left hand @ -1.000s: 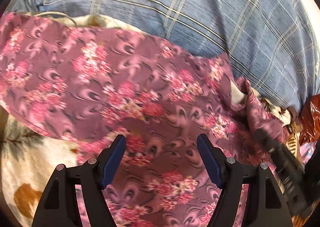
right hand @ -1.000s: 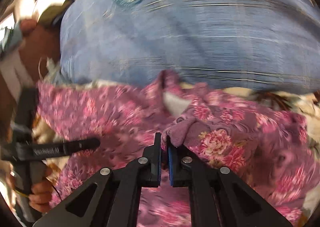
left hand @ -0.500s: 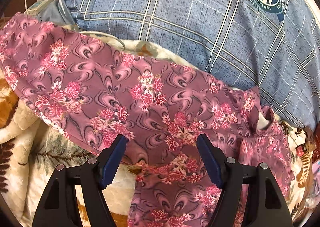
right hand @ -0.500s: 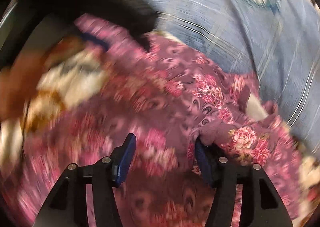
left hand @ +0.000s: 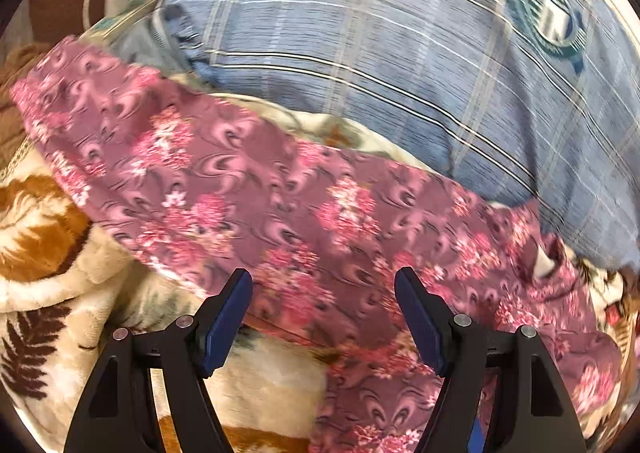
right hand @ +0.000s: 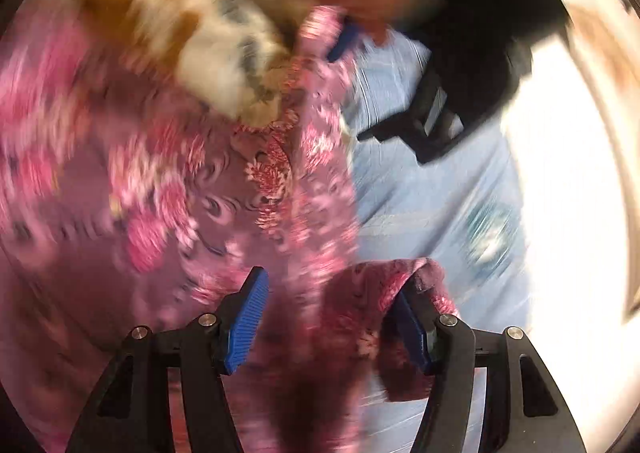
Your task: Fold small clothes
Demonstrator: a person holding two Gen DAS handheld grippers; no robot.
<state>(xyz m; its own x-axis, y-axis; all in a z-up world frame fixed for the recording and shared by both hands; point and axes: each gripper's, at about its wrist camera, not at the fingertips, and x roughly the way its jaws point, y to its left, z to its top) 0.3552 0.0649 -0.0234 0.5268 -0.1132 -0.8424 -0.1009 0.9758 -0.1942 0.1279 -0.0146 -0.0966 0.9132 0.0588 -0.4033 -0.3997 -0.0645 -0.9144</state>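
Looking along my left gripper (left hand: 323, 313): jaws wide apart, holding nothing. Floral garment (left hand: 256, 189) lies on the patterned blanket (left hand: 48, 253), below the blue plaid pillow (left hand: 400, 53); long axis runs upper left to lower right, a flap turned down at the right. One fold made, I judge; more left.

Right gripper (right hand: 332, 321), blurred view: jaws opening, a bunched edge of garment draped on one pad, not pinched.
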